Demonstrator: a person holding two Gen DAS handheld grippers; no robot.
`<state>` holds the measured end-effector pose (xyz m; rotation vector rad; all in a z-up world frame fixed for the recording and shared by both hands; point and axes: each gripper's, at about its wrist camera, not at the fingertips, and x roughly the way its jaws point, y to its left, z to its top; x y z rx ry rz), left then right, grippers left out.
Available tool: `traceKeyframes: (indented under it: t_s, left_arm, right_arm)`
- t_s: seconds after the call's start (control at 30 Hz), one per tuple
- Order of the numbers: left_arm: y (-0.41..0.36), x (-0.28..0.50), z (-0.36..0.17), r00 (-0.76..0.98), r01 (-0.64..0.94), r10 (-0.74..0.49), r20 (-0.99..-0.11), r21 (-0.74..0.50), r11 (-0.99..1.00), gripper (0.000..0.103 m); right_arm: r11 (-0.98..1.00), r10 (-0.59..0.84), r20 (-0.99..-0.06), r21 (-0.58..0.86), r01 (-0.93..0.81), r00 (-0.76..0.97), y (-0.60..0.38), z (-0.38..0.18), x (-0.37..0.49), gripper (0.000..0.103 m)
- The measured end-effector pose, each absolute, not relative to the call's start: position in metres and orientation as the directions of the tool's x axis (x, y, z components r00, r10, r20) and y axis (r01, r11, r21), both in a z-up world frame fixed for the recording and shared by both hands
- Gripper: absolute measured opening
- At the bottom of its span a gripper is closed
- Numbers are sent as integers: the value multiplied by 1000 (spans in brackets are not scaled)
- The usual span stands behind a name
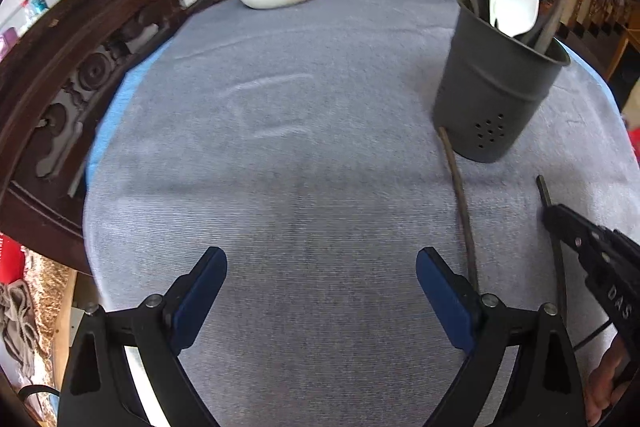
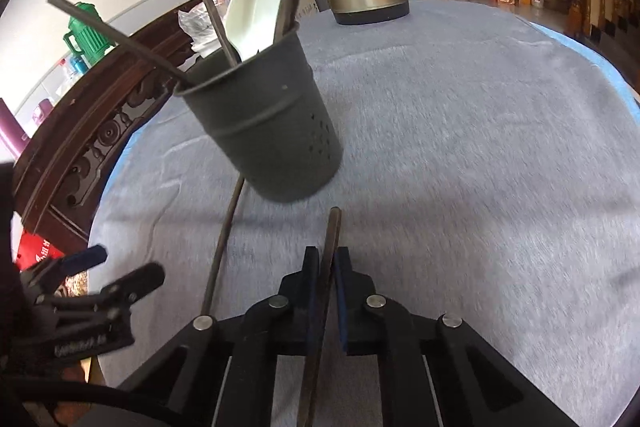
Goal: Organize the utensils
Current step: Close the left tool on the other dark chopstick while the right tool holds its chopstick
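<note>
Our right gripper (image 2: pixel 328 259) points steeply down at the table, its blue pads closed on a thin dark chopstick (image 2: pixel 331 235) that runs back between the fingers. Our left gripper (image 1: pixel 320 267) also tilts downward, jaws spread wide with nothing between them. At the left view's lower right edge we glimpse what seems to be our right hand (image 1: pixel 608 383).

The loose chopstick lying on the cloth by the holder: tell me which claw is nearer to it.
Left. The left claw stands open with its right finger right beside the loose chopstick. The right claw is shut on another chopstick, further to the side.
</note>
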<state>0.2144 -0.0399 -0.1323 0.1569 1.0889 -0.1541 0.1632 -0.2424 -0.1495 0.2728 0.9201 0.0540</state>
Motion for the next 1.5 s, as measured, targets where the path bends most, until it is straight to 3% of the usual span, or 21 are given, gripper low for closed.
traceKeyframes:
  t_s: [0.37, 0.57, 0.7, 0.83, 0.9, 1.37, 1.43, 1.5]
  left_arm:
    - [-68, 240, -143, 317, 292, -221, -923, -126, 948, 93]
    - [-79, 243, -140, 319, 318, -246, -915, -142, 938, 71]
    - [-88, 240, -139, 338, 346, -252, -907, -129, 929, 49]
    - [-91, 235, -139, 360, 364, -257, -897, -119, 924, 20]
    - [-86, 230, -139, 361, 378, -249, -899, -103, 920, 15]
    - [-20, 214, -140, 183, 453, -438, -880, -320, 832, 15]
    - [-14, 222, -140, 194, 436, -429, -882, -314, 844, 36]
    - [-11, 225, -139, 208, 409, -419, -884, -310, 858, 44]
  right_arm:
    - [924, 247, -771, 371, 97, 587, -265, -165, 160, 7]
    - [908, 276, -759, 406, 98, 590, -273, -171, 160, 7]
    - [900, 288, -758, 422, 104, 585, -275, -173, 161, 7]
    - [900, 286, -767, 420, 113, 575, -281, -166, 151, 7]
    - [899, 285, -772, 421, 121, 568, -282, -165, 149, 7]
    - [895, 279, -793, 420, 154, 542, -282, -159, 138, 7]
    - [897, 276, -795, 415, 153, 540, -280, -158, 140, 7]
    - [895, 278, -797, 418, 157, 537, -280, -159, 141, 7]
